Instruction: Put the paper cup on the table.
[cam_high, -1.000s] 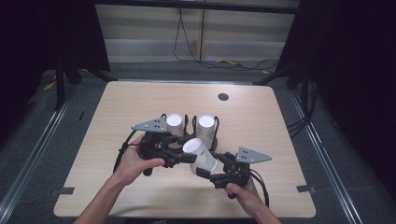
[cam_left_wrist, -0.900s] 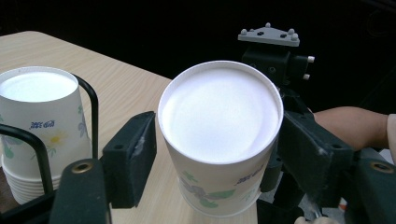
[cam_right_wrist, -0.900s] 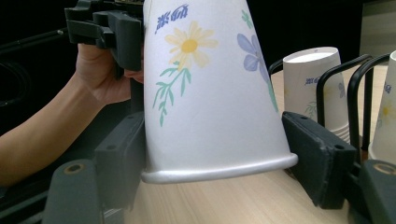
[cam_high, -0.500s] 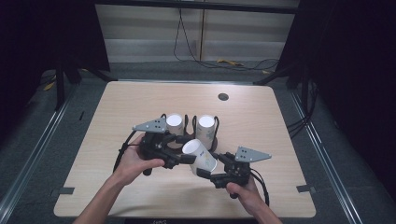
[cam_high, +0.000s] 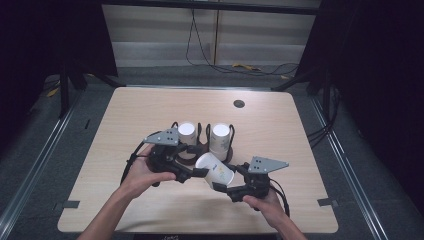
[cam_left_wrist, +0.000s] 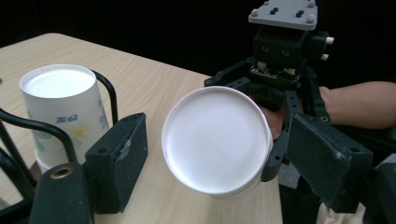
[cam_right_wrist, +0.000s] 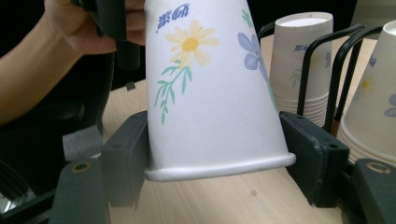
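1. Holding a paper cup (cam_high: 216, 170) in my right gripper (cam_high: 227, 189), I have its jaws pressed on the cup's two sides just above the rim; the cup is tilted, its closed white base pointing toward my left gripper (cam_high: 194, 172).
2. My left gripper's jaws stand apart on either side of that base and do not press it in the left gripper view; they grasp nothing.
3. The cup hangs above the near middle of the table (cam_high: 300, 140), just in front of a black wire rack (cam_high: 200, 145).
4. Two stacks of upturned cups sit in the rack: the left stack (cam_high: 186, 134) and the right stack (cam_high: 220, 137), close behind my grippers.
5. Open room lies to the left, right and far side of the rack; the near edge is just behind my hands.
6. The table is pale wood with rounded corners and a dark round hole (cam_high: 239, 103) near its far edge.
7. Around it the floor is dark, cables lie beyond the far edge, and a pale wall stands behind.
8. Against the picture of half a second ago, both grippers and the cup sit almost where they were; I see no clear shift.
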